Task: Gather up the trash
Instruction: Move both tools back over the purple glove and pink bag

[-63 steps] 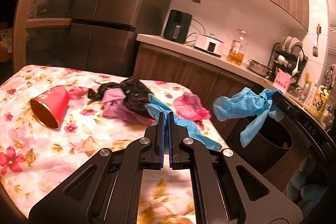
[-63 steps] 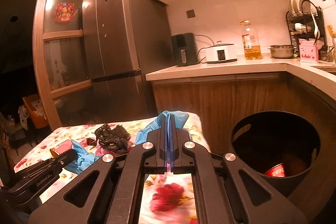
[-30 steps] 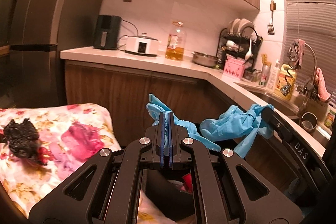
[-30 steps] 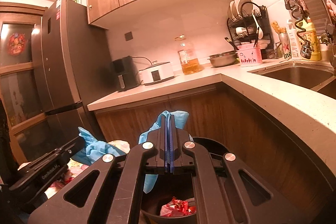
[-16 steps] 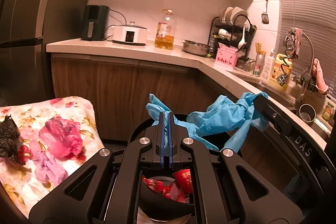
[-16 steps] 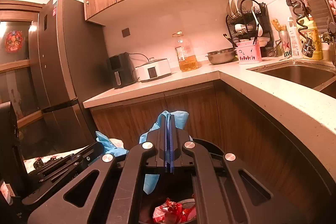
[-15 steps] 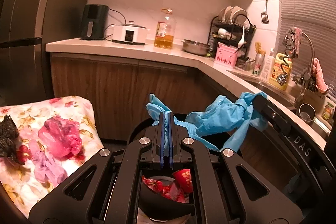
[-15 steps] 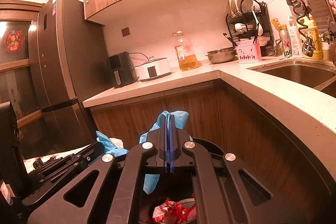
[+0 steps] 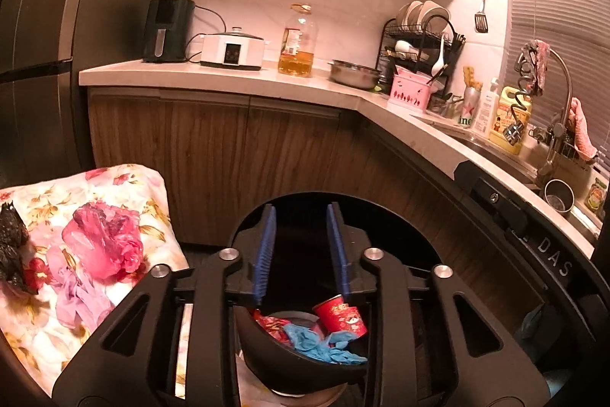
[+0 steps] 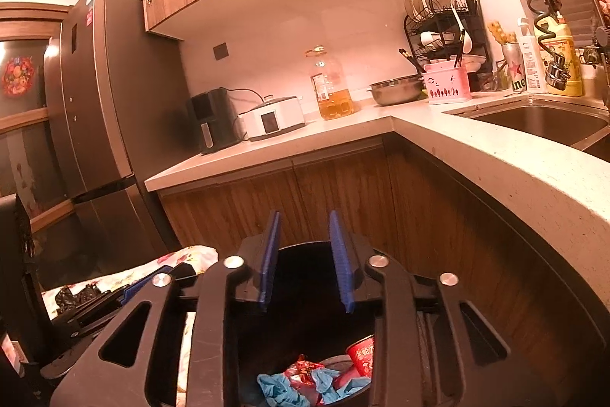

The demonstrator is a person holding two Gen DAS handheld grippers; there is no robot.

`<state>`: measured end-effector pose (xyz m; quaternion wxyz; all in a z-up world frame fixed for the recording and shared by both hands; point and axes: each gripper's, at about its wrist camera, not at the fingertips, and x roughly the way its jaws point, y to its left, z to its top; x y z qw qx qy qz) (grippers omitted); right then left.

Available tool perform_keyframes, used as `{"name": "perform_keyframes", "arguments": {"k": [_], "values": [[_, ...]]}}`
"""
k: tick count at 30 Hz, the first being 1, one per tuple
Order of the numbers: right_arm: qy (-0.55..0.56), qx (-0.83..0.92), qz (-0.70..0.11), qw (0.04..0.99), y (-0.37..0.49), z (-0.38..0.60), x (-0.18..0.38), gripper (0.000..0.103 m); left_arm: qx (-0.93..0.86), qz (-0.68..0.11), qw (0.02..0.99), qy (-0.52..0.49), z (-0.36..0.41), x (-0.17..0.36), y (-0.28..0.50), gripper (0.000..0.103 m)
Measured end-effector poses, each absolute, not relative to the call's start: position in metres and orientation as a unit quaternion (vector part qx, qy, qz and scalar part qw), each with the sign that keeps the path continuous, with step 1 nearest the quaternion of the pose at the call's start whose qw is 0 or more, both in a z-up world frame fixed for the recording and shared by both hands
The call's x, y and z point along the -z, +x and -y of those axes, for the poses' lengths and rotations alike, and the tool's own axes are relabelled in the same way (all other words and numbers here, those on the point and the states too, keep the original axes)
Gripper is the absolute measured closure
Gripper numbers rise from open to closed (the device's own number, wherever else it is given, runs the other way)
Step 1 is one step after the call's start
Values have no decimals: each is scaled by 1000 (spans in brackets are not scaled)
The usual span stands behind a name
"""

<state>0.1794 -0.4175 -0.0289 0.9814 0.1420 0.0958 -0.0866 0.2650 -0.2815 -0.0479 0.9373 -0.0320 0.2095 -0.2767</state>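
Landmark: a round black trash bin [image 9: 267,353] stands on the floor by the wooden cabinets; every place below is given from it.
Table, left of the bin: a flowered cloth [image 9: 126,189] carries 3 pieces not yet collected: a black crumpled bag [image 9: 11,246] farthest from the bin, a lilac glove [image 9: 76,296], and a pink plastic bag [image 9: 103,243] nearest the bin.
Left gripper [image 9: 301,250]: directly above the bin, jaws opening to a narrow gap with nothing between them; half a second ago they pinched a blue glove.
Inside the bin: blue gloves [image 9: 320,346] lie on red wrappers beside a red paper cup [image 9: 341,315].
Right gripper [image 10: 305,260]: also above the bin, jaws opening, narrow gap, empty; it too was holding a blue glove a moment earlier.
What changed: both gloves have dropped into the bin.
Meaning for the task: likely 2 more items done; both grippers are free to go back left for the 3 pieces on the cloth.
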Motion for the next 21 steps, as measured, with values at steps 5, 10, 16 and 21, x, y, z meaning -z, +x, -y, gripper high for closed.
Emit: {"name": "perform_keyframes", "arguments": {"k": [5, 10, 16, 21], "values": [[138, 89, -94, 982, 176, 414, 29, 56, 267, -210, 940, -39, 274, 50, 262, 54], [135, 85, -95, 983, 173, 410, 30, 49, 243, -202, 948, -42, 261, 50, 254, 41], [133, 78, -93, 984, 169, 401, 30, 45, 201, -194, 959, -48, 238, 53, 247, 34], [133, 65, -94, 985, 166, 390, 31, 44, 149, -193, 969, -52, 208, 61, 244, 34]]}}
